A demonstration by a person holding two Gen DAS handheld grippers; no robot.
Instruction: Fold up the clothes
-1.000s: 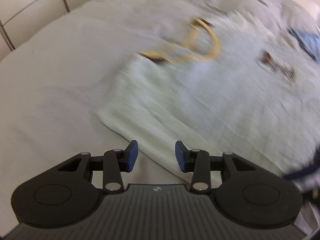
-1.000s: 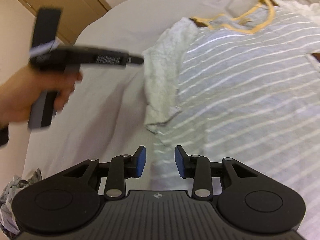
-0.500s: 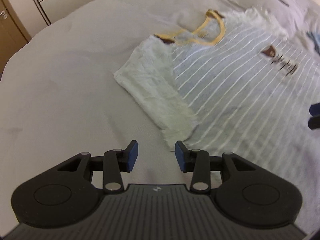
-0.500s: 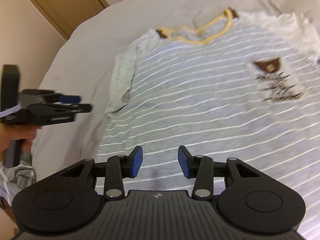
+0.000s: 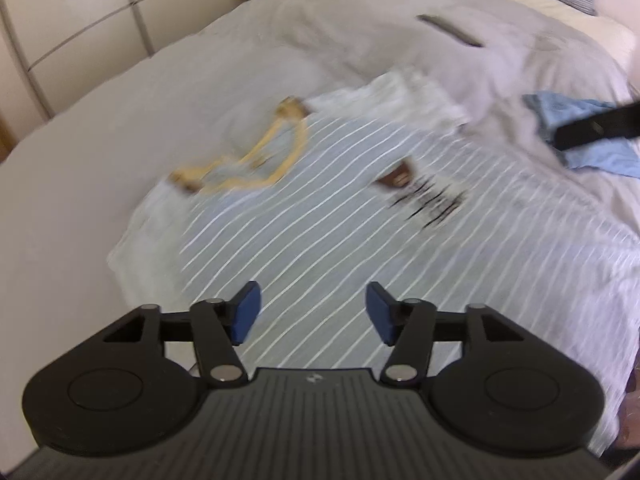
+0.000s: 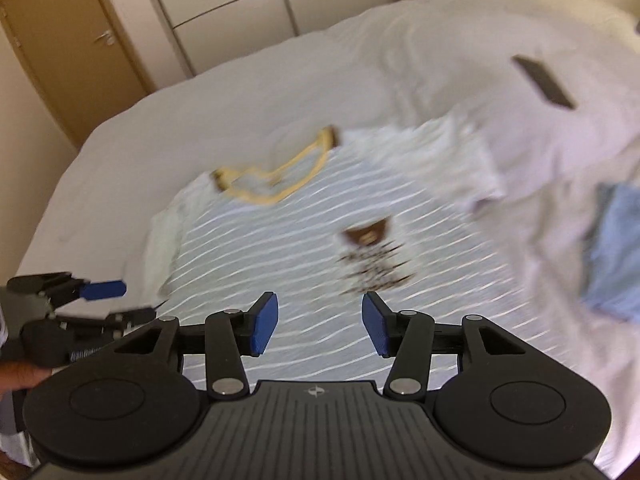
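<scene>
A grey T-shirt with thin white stripes and a yellow collar (image 6: 304, 248) lies flat on a white bed (image 6: 200, 120). Above its lower half, the left gripper (image 5: 312, 312) and right gripper (image 6: 319, 322) are opening, empty. Beyond the shirt's far sleeve lie a dark flat phone (image 6: 544, 82) and a crumpled light-blue cloth (image 6: 616, 248).

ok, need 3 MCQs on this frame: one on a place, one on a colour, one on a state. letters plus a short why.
1. Where does the blue cloth lie relative to the striped T-shirt in the right wrist view?
A. to its right
B. on its collar
C. to its left

2. What colour is the collar trim?
A. red
B. yellow
C. green

3. What is between the right gripper's jaws?
A. a sleeve
B. the hem
C. nothing

Answers:
1. A, it lies off the shirt's right side on the bed.
2. B, a yellow band rims the neck.
3. C, the jaws are opening with nothing gripped.
</scene>
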